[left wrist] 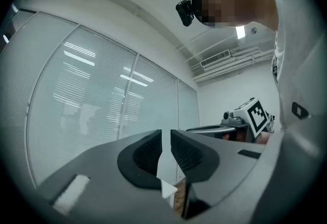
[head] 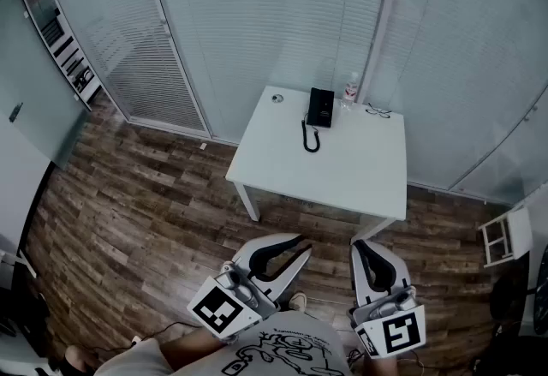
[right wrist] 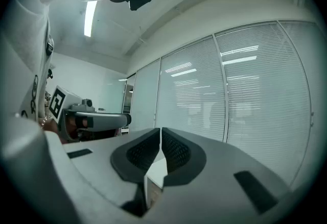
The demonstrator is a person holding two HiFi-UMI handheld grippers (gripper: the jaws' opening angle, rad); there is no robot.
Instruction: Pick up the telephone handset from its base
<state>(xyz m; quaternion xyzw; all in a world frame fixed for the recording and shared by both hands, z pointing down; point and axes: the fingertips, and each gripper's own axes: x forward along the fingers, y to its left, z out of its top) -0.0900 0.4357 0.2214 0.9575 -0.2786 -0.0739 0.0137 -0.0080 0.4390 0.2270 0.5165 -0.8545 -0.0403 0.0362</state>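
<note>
- The person's shirt (head: 274,353) fills 6 o'clock of the head view. Both claws are held just ahead of it, above the wood floor (head: 145,220).
- Left claw (left wrist: 166,135): the jaws are nearly together, with only a thin slit between the ribbed pads. Nothing is in the slit. In the head view it points toward 1 o'clock.
- Right claw (right wrist: 161,131): the jaws are closed to a hairline at the tips and hold nothing. In the head view it points toward 12 o'clock.
- The claws sit side by side without touching. The right one's marker cube (left wrist: 258,115) shows at 3 o'clock in the left gripper view.
- The white worktop (head: 342,182) stands at 12 o'clock from the claws, well apart from both.
- The phone (head: 321,107) lies near the worktop's far edge, about midway along it. It reads as one black block, and its handset cannot be told from the base at this size. No claw is near it.
- A black cord (head: 309,139) loops on the worktop at 6 o'clock of the phone, touching it.
- A bottle (head: 351,87) stands upright at 1 o'clock of the phone, by the far edge.
- A small round thing (head: 276,98) lies at 9 o'clock of the phone, near the far left corner. It is too small to name.
- Glass walls with blinds (head: 257,14) close off the room behind the worktop.
- A shelf (head: 60,32) stands at 10 o'clock.
- A white rack (head: 498,237) stands at 4 o'clock of the worktop.
</note>
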